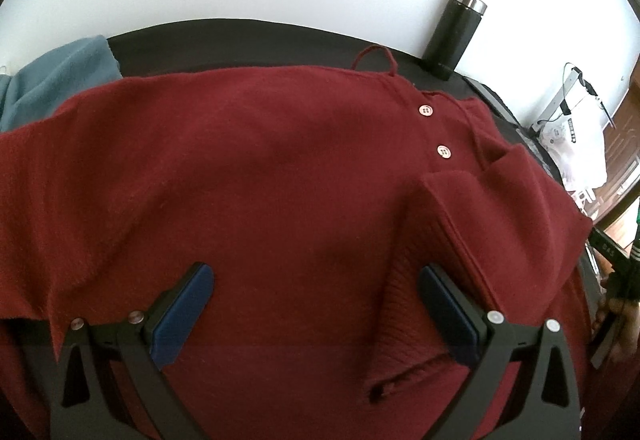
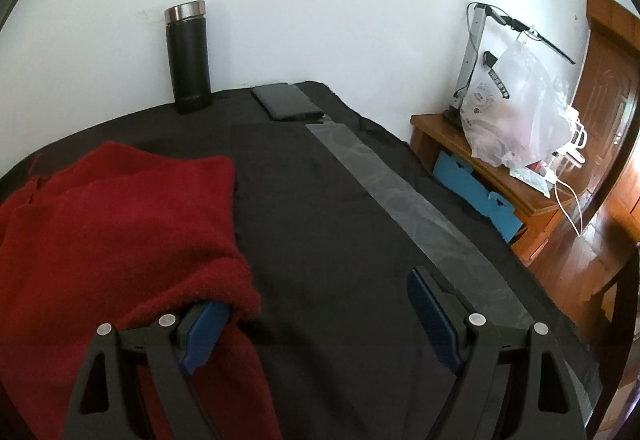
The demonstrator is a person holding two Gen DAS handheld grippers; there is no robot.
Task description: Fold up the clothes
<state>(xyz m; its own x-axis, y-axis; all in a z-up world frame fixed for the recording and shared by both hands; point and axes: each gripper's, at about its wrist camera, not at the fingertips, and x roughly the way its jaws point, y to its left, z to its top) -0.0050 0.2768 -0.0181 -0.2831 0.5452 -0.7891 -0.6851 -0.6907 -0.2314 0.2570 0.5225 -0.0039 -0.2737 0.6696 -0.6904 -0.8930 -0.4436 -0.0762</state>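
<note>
A dark red knit cardigan (image 1: 280, 176) lies spread across the black-covered bench (image 2: 340, 240), its soft, fuzzy fabric mostly flat with shallow wrinkles. Two pale buttons (image 1: 426, 110) sit in a line near its far right side, and a loose red loop of yarn sticks out beyond the far edge. A ribbed cuff (image 1: 416, 280) lies folded over the body on the right.

Soft daylight, heavy fisheye bending

Even light is washing the white wall (image 2: 320, 0) pale; dark vignette is curving round every corner, and edges at the right of both frames are smearing slightly.
</note>
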